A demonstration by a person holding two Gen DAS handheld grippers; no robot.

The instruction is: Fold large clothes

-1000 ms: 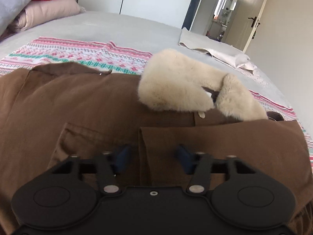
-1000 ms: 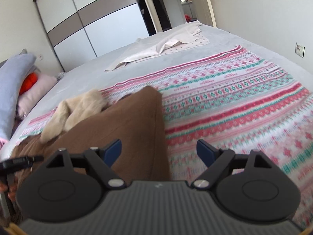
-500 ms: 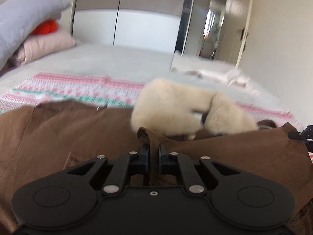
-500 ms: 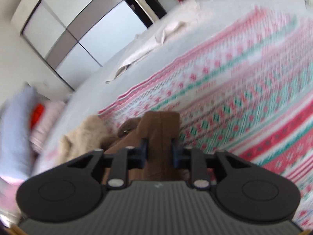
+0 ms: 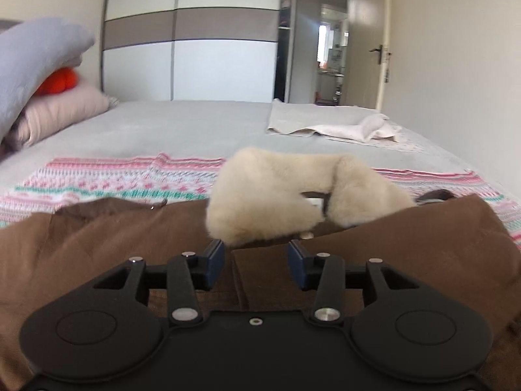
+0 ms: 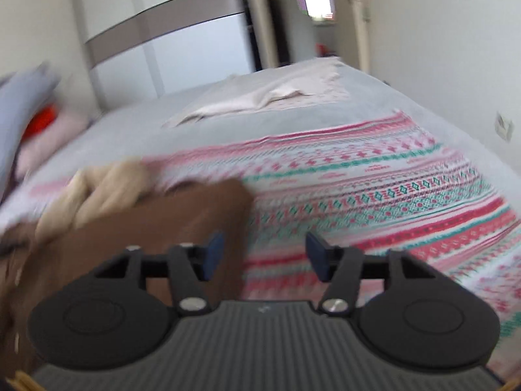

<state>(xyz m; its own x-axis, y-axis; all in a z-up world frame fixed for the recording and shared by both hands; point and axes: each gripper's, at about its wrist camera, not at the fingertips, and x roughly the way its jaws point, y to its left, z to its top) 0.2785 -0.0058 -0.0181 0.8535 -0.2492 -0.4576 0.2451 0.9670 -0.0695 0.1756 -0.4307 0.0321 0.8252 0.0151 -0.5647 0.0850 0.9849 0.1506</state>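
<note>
Brown coat point(image 5: 97, 247) (fleece-collared) on bed point(image 5: 182, 123).

From my left wrist camera, the left gripper point(image 5: 256, 262) has just been opening; its blue pads point(image 5: 215, 260) stand apart, pressing on nothing, with a folded edge of the brown coat point(image 5: 407, 254) below the gap. The coat's cream fleece collar point(image 5: 286, 198) lies just beyond the fingertips. The coat rests on a pink-and-green patterned blanket point(image 5: 107, 179) over a grey bedsheet point(image 5: 182, 127). Stacked pillows point(image 5: 42, 75) sit far left; a pale folded cloth point(image 5: 338, 123) lies well beyond.
</note>
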